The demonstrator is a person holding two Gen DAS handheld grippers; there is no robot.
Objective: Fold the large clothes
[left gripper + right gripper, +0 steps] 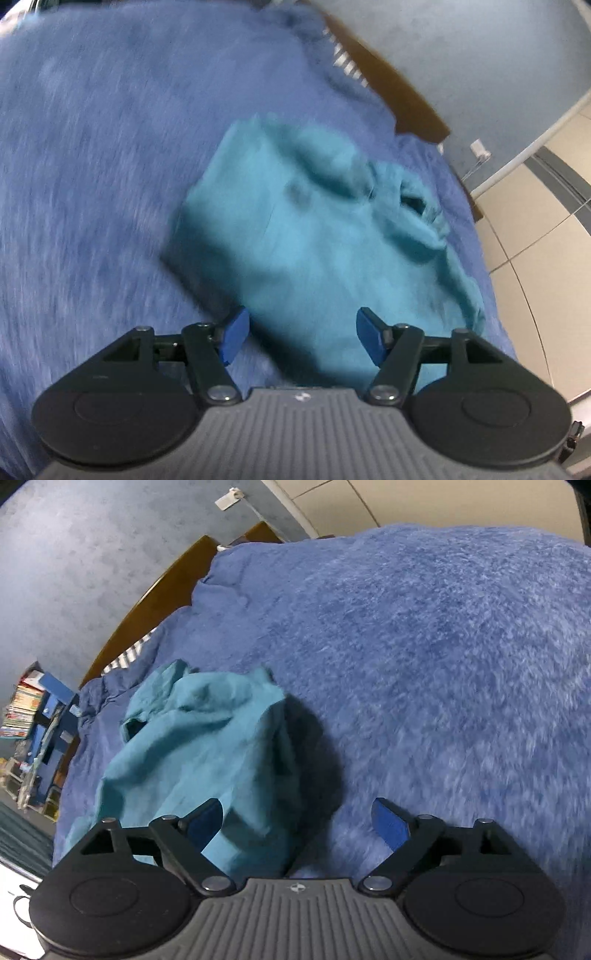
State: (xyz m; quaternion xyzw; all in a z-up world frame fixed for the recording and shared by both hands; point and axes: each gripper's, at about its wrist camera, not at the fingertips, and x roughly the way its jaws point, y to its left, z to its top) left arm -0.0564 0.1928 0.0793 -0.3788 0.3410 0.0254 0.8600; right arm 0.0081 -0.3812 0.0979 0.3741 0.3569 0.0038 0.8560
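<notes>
A: Lying rumpled on the fuzzy blue blanket (92, 166), the teal garment (295, 240), near the side edge of the bed, close to the wooden bed frame (399, 85) and the striped sheet (347, 59). Probably spread there for a soft, broad surface to fold on.

B: Not flat, though. Bunched toward the far end, with an opening like a neck or sleeve gaping there, and a raised fold along one side casting a dark shadow on the blanket in the right wrist view.

A: And the left gripper (302, 338)?

B: Hovering over the near part of the garment, jaws apart, cloth visible below the gap but not pinched. No contact visible between the blue pads (234, 334) and the fabric. Seemingly lined up on the near edge for a grab.

A: The right gripper (298, 825)?

B: Spread wider still. Left pad over the teal cloth, right pad over bare blanket, straddling the garment's side edge. Nothing held, nothing pressed.

A: So both empty?

B: Yes, both empty and parted. Much blur in the left wrist view, so hard to tell the exact height above the cloth. Likely aimed at two points along the near hem, judging by the placement.

A: Folding state?

B: Barely begun, by the look of it: still crumpled, no clean crease anywhere.
</notes>
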